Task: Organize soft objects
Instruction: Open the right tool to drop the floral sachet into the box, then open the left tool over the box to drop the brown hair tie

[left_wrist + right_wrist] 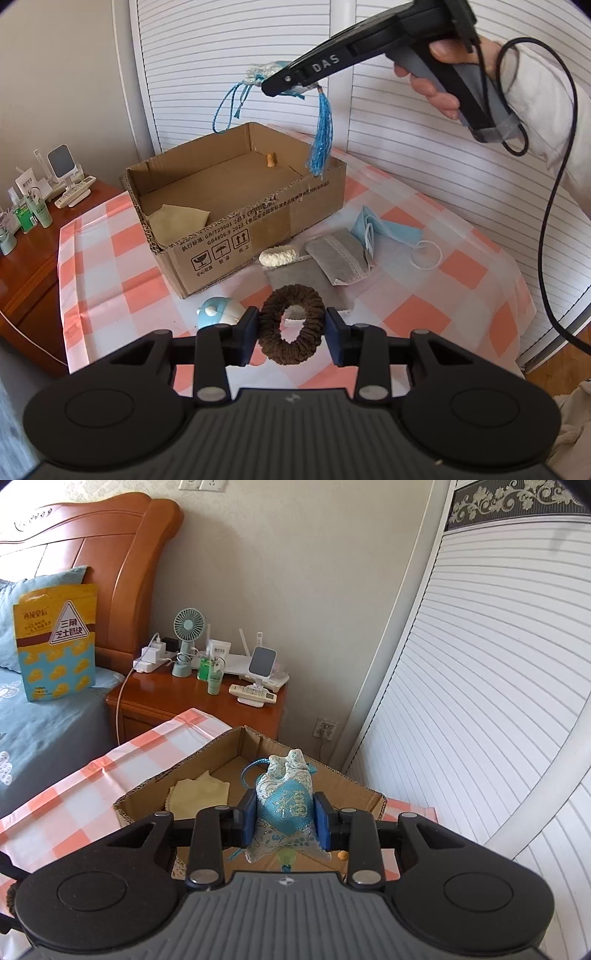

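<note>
My right gripper (284, 821) is shut on a blue and white sachet pouch (286, 805) with a blue tassel (320, 140). It holds the pouch in the air above the open cardboard box (258, 221), as the left wrist view shows (284, 83). The box (147, 797) holds a yellow cloth (199, 794) and a small tan piece (271, 159). My left gripper (291, 334) is shut on a brown hair scrunchie (291, 328), held above the checked tablecloth (122, 280) in front of the box.
On the cloth right of the box lie a white roll (277, 256), grey pouches (341, 254), a blue face mask (384, 229) and a clear ring (426, 255). A blue and white toy (218, 313) lies near my left fingers. A bedside table (207, 698) with small items stands behind.
</note>
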Motion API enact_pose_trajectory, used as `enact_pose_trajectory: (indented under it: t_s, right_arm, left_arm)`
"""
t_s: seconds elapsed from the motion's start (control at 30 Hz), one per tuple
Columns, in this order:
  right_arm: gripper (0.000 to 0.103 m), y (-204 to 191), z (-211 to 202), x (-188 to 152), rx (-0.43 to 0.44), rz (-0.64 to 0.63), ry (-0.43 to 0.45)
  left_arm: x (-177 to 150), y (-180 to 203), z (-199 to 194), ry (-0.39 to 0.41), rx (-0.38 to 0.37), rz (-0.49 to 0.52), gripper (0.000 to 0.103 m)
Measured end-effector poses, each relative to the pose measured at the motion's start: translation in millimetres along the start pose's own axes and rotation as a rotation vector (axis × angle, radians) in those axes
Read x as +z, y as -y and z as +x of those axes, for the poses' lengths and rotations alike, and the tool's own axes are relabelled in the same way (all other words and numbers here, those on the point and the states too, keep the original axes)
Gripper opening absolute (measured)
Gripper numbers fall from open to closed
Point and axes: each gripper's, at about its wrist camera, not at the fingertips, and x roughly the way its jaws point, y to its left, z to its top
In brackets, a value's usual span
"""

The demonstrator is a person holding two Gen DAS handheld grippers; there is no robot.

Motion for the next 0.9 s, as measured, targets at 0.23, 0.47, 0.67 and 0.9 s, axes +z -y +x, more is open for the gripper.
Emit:
enact_pose_trajectory:
  t_s: [0.23,0.47,0.67,0.9]
  right_arm:
    - [0.08,11.1,32.1,-16.3,0.016,0.081,-0.047]
    - [0.099,13.0,24.3,-42.4,0.04,0.165,-0.081]
    - [0.103,9.4,4.0,-55.3,0.034,0.219,-0.09]
    - [0.103,-0.8,-24.1,-81.5,-0.017,0.327,-0.101]
  left_arm:
    - [9.1,-9.0,6.0,0.007,0.002,-0.003,0.037]
    - [22.7,-15.1,13.8,0.01,0.014,0.004,0.037]
    - [43.0,-16.8,17.5,0.022,0.026,0.009,0.037]
    - [82.1,-29.9,31.2,0.028,0.061,0.005,0.037]
